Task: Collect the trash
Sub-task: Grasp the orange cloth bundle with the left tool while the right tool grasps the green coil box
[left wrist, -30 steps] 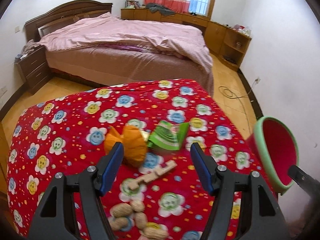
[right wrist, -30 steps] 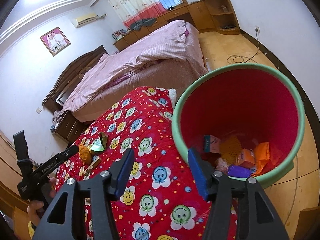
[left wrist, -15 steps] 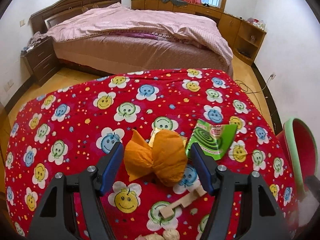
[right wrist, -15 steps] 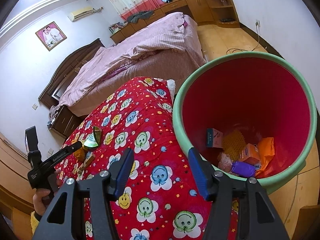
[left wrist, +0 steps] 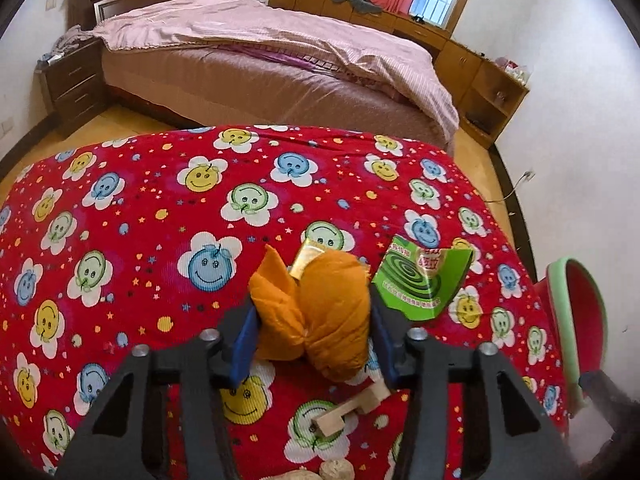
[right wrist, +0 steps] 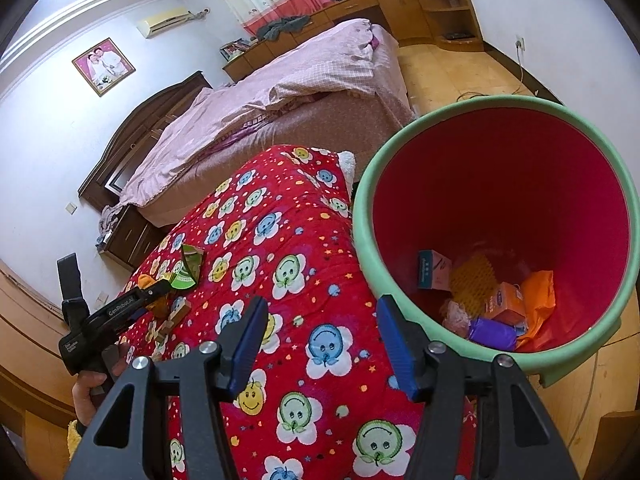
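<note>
A crumpled orange bag [left wrist: 320, 320] lies on the red flower-print cloth [left wrist: 160, 240]. My left gripper [left wrist: 314, 332] straddles it and its jaws are closing, both blue pads touching the bag's sides. A gold wrapper [left wrist: 306, 258] peeks out behind the bag, and a flattened green box [left wrist: 420, 280] lies just to its right. Beside the cloth stands a red bin with a green rim [right wrist: 500, 216], holding several pieces of trash. My right gripper [right wrist: 320, 344] hovers open over the cloth next to the bin, with nothing between its fingers. The right wrist view also shows the left gripper [right wrist: 152, 296] at the orange bag [right wrist: 146, 280].
A small wooden piece [left wrist: 352, 404] and peanuts [left wrist: 336, 470] lie on the cloth under the left gripper. A bed with pink bedding [left wrist: 260, 48] stands beyond, with a nightstand [left wrist: 72, 80] at the left and wooden cabinets [left wrist: 480, 80] along the right wall. A cable [right wrist: 492, 94] trails on the floor.
The left gripper has moved forward and down over the orange bag, and its jaws have narrowed until the pads meet the bag. The right gripper has stayed about where it was.
</note>
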Available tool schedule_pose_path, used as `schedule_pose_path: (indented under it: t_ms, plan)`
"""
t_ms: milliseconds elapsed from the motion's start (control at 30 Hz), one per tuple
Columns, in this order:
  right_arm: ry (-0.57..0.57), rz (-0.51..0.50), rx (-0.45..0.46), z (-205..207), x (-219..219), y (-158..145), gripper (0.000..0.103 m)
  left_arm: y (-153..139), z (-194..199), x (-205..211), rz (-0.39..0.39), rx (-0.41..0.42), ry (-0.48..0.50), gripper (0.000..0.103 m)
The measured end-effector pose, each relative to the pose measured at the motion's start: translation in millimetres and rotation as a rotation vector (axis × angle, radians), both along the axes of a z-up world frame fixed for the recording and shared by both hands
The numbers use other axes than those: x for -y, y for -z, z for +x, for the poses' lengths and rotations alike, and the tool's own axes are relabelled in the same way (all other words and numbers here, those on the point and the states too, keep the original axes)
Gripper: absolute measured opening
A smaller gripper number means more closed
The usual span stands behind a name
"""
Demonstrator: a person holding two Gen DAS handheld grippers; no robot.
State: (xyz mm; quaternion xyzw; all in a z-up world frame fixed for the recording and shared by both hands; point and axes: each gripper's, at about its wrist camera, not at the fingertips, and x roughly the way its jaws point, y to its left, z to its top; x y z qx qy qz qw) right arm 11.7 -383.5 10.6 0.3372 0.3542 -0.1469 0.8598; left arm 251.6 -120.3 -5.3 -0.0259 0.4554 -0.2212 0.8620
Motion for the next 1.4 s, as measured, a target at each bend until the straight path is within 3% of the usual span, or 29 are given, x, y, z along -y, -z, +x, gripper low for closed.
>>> schedule_pose_path:
  t_ms: [400,767,1033,1100,1400]
  plan:
    - [-0.070,-0.036,0.022,16.2,-19.9,-19.8,0.060,-20.7,-16.2,-32.0,0.001,0.026,-0.047,0.041]
    - [-0.226,-0.111,0.009,68.0,-65.5,-30.5,0.060,-13.2,-17.1,-85.1,0.049,0.035,-0.210,0.041]
    - [-0.342,-0.170,-0.025,118.5,-101.7,-17.9,0.067,4.1,-11.2,-110.9,0.045,0.035,-0.300,0.041]
    - [-0.370,-0.194,-0.041,131.9,-110.3,-11.7,0.072,9.2,-9.9,-113.7,0.041,0.025,-0.302,0.041]
    - [-0.434,-0.268,-0.095,182.8,-131.4,13.5,0.075,10.2,-15.1,-114.4,0.042,0.043,-0.287,0.041]
